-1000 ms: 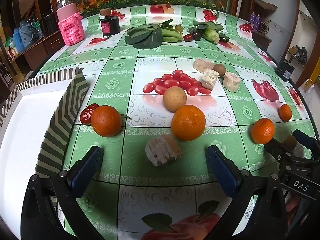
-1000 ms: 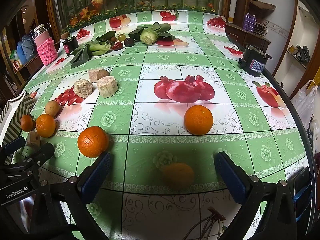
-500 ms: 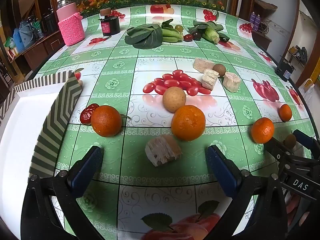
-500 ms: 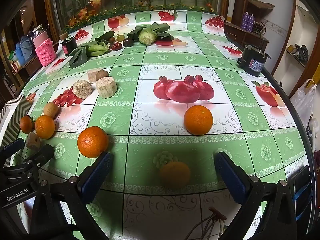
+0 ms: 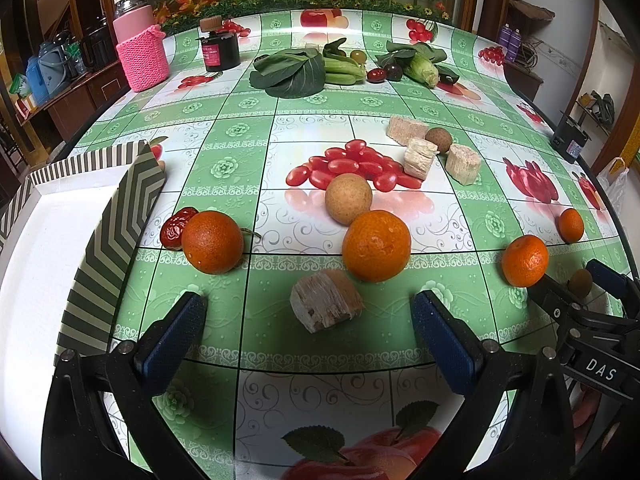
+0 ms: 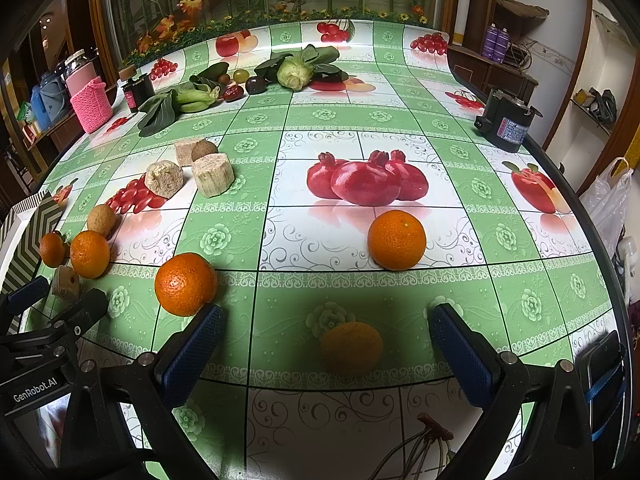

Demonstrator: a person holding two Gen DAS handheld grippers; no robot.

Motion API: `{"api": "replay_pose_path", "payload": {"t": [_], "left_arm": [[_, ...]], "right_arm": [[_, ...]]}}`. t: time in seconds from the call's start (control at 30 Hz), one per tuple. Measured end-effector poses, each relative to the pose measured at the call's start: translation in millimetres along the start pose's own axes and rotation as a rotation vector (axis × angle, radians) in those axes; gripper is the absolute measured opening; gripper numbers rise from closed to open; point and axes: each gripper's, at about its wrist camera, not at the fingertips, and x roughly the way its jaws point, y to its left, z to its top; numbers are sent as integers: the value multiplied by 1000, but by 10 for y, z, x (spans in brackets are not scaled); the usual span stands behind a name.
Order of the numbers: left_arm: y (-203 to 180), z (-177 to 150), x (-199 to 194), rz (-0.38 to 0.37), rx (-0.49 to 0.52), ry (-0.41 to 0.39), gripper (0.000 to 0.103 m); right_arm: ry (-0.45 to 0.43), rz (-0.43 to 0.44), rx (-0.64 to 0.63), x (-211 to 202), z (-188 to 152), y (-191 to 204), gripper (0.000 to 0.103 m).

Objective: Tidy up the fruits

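My left gripper (image 5: 310,340) is open just above the table, its blue pads on either side of a tan cane chunk (image 5: 326,306) without touching it. Beyond it lie an orange (image 5: 376,246), a darker orange (image 5: 212,242) beside a red date (image 5: 176,228), and a round tan fruit (image 5: 348,199). My right gripper (image 6: 326,354) is open too, with a small dull round fruit (image 6: 351,347) on the cloth between its fingers. One orange (image 6: 186,284) sits by its left pad, another orange (image 6: 396,240) further ahead.
A white box with a striped rim (image 5: 108,240) stands at the table's left edge. Several cane chunks (image 5: 420,156) lie mid-table. Greens (image 5: 292,72), a pink-sleeved bottle (image 5: 142,56) and a dark jar (image 5: 219,52) stand at the back. A black device (image 6: 506,124) sits at the right edge.
Both views have shifted only very slightly. The grippers stay open and nothing on the table has moved.
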Motion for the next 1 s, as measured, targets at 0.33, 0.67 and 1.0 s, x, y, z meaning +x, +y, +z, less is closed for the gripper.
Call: {"api": "replay_pose_path", "payload": {"t": [0.33,0.67,1.0], "left_arm": [[-1,3,-1,-4,7,6,103],[82,-84,-376,-55,67,-14,103],[230,-102,-673,-132,99,-56,103]], "right_arm": [[0,0,0,4,-1,-1,103],[-113,42,-137,-441,-33,67,103],[-102,183,-198,-530,-32,238,92]]}}
